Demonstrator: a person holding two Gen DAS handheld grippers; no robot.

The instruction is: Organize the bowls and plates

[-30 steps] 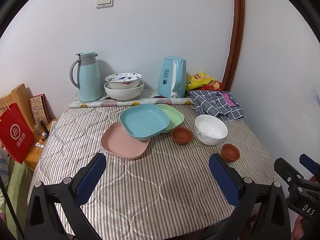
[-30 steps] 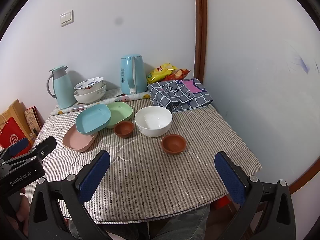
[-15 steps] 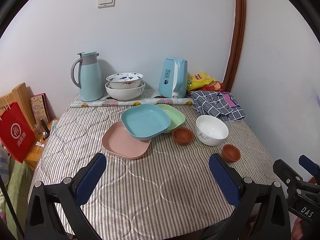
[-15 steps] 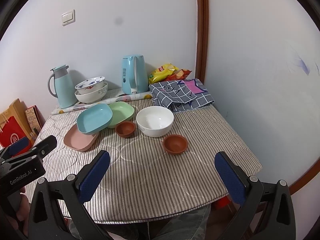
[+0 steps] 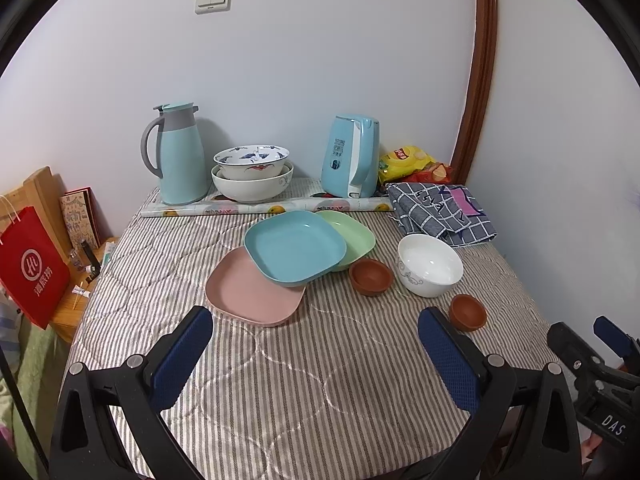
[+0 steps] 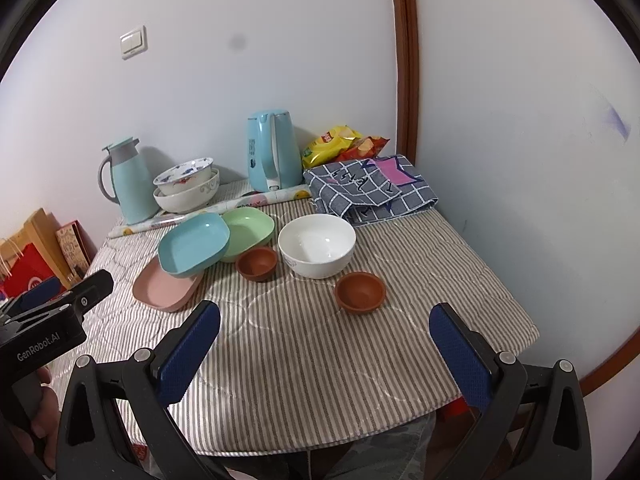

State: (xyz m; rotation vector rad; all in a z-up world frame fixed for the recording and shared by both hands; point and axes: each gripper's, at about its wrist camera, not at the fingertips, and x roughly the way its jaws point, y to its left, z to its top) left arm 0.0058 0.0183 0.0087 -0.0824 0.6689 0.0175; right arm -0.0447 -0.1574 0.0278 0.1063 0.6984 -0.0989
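Note:
On the striped tablecloth a blue plate point(image 5: 295, 247) lies tilted across a pink plate point(image 5: 252, 294) and a green plate point(image 5: 354, 231). Right of them sit a small brown bowl point(image 5: 371, 277), a white bowl point(image 5: 429, 265) and a second brown bowl point(image 5: 467, 312). Two patterned bowls point(image 5: 252, 172) are stacked at the back. My left gripper point(image 5: 316, 360) hangs open above the near cloth, short of the pink plate. In the right wrist view my right gripper point(image 6: 325, 354) is open and empty, just short of the brown bowl point(image 6: 360, 292), with the white bowl point(image 6: 317, 245) and blue plate point(image 6: 194, 249) beyond.
A teal thermos jug point(image 5: 176, 154), a blue kettle point(image 5: 354, 162), a rolled sheet point(image 5: 264, 210), snack bags point(image 5: 412, 162) and a folded checked cloth point(image 5: 440, 208) line the back. A wall closes the right side. A red bag point(image 5: 30, 268) stands left of the table.
Both views have drawn slightly nearer to the dishes. Both grippers stay open and nothing on the table has moved.

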